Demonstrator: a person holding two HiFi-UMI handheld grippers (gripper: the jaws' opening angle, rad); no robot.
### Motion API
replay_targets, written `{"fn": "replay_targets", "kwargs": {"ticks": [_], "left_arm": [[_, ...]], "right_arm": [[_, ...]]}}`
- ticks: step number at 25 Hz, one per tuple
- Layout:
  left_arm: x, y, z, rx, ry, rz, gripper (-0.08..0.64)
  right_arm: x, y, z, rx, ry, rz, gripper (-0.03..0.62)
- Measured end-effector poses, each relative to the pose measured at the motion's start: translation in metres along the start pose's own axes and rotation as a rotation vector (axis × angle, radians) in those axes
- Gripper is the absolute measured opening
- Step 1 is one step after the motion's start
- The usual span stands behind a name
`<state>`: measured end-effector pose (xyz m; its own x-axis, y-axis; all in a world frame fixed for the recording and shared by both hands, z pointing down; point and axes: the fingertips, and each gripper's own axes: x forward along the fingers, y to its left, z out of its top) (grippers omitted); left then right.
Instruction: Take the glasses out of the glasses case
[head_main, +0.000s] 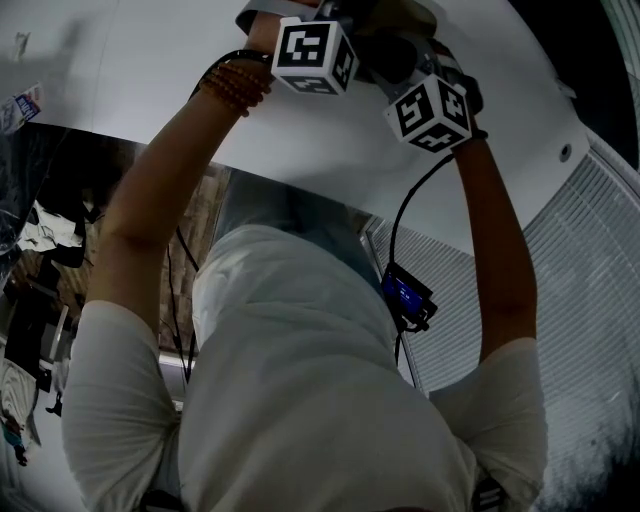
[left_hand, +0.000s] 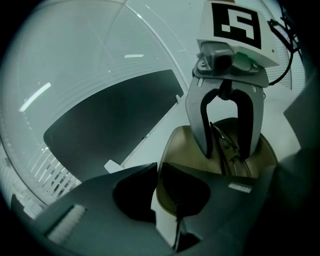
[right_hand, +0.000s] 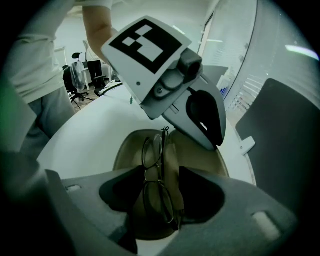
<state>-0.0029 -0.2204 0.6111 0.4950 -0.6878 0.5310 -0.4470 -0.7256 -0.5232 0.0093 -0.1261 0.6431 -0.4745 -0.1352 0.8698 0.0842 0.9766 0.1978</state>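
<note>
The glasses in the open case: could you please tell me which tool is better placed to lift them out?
Right. The right tool stands wide open astride the glasses in the glasses case; the left tool is clamped on its rim.

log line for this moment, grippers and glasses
left gripper: shut on glasses case rim | right gripper: open, jaws astride glasses | glasses: folded, inside open case | step: not yet lifted

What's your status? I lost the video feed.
Status: left gripper, jaws shut on glasses case rim. Right gripper, jaws open astride the glasses, not gripping. Glasses lie in open case. Nothing blocking.
</note>
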Motion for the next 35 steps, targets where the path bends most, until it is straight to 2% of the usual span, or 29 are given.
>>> {"fn": "replay_targets", "kwargs": {"ticks": [5,9,12,17,19,23,35], "left_arm": [[0.002,0.000,0.002,-0.005,-0.002,-0.001,0.037],[0.001,0.002,-0.002,-0.010,-0.006,-0.004,0.037],[0.002,0.001,-0.003,-0.013,-0.005,-0.001,0.038],[0.000,0.003,-0.003,-0.018,-0.019,0.004,0.038],[0.001,0.003,-0.002,-0.019,-0.022,0.003,0.040],[0.004,0.002,-0.001,-0.012,-0.022,0.011,0.038],[0.002,0.000,-0.003,0.013,0.009,0.022,0.035]], "right_arm": [[-0.002,-0.001,-0.002,-0.019,-0.014,0.017,0.212],[-0.002,0.002,0.002,-0.124,0.007,-0.011,0.206],[-0.001,0.011,0.001,-0.207,0.018,-0.031,0.136],[0.001,0.013,0.003,-0.140,0.012,-0.011,0.121],[0.001,0.012,0.002,-0.149,0.008,-0.018,0.120],[-0.003,0.013,-0.001,-0.202,-0.004,-0.085,0.117],[-0.030,0.002,-0.007,-0.155,-0.035,-0.215,0.117]]}}
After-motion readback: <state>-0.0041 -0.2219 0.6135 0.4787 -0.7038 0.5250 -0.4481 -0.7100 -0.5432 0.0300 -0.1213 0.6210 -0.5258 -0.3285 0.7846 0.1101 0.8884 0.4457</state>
